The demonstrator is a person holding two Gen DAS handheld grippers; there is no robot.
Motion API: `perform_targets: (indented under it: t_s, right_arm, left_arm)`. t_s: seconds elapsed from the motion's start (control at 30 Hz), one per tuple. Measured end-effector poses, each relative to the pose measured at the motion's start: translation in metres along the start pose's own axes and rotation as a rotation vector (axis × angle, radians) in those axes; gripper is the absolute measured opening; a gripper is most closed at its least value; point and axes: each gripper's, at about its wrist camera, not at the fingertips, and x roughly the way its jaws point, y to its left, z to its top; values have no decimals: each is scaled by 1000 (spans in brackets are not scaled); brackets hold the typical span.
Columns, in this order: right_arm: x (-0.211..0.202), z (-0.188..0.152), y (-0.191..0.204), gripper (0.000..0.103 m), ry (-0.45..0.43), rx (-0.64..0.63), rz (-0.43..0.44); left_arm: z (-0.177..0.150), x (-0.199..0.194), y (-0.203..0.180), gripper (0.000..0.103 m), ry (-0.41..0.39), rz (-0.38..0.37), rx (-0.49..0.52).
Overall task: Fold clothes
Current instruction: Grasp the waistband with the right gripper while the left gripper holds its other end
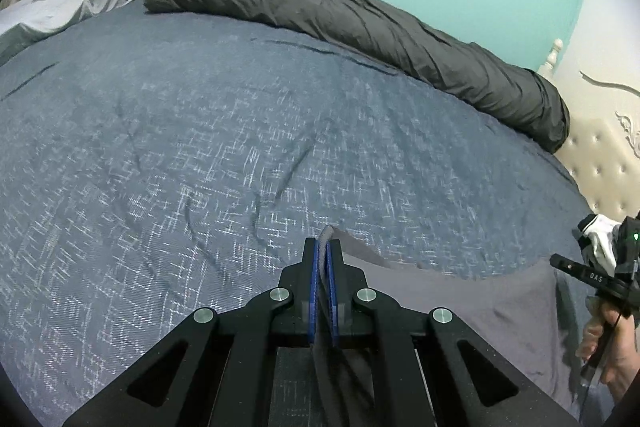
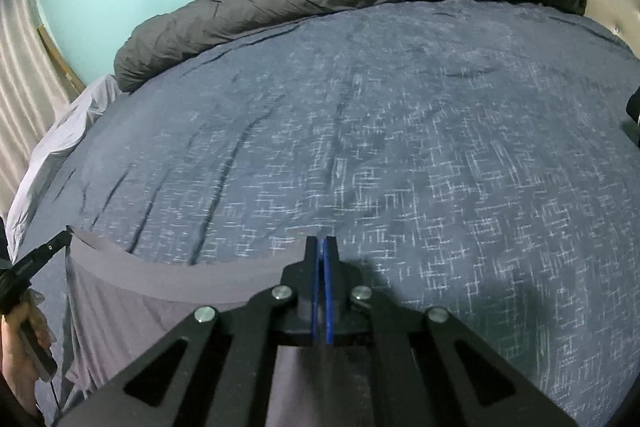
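Note:
A grey garment hangs stretched between my two grippers above the near part of the bed. My left gripper is shut on one top corner of it, the cloth pinched between the blue pads. My right gripper is shut on the other top corner of the garment. The garment's upper edge sags in a curve between them. The right gripper shows at the right edge of the left wrist view, and the left gripper at the left edge of the right wrist view.
The bed is covered by a blue patterned bedspread. A rolled dark grey duvet lies along the far side by the teal wall. A pale sheet lies at the far left. A tufted cream headboard stands at the right.

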Motion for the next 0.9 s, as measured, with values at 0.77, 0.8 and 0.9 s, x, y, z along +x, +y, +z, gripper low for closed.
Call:
perform_targets:
  t_s: [0.77,0.8,0.9]
  right_arm:
    - [24,-5,2,43,133,1,58]
    - [23,-6,1,40,133,-4,59]
    - [21,-8,2,34,133,-19,64]
  left_arm:
    - [12,15,5,24,84,-44,13]
    - [11,16,3,24,92,-45,25]
    - [6,24,2,24,117,-37,35]
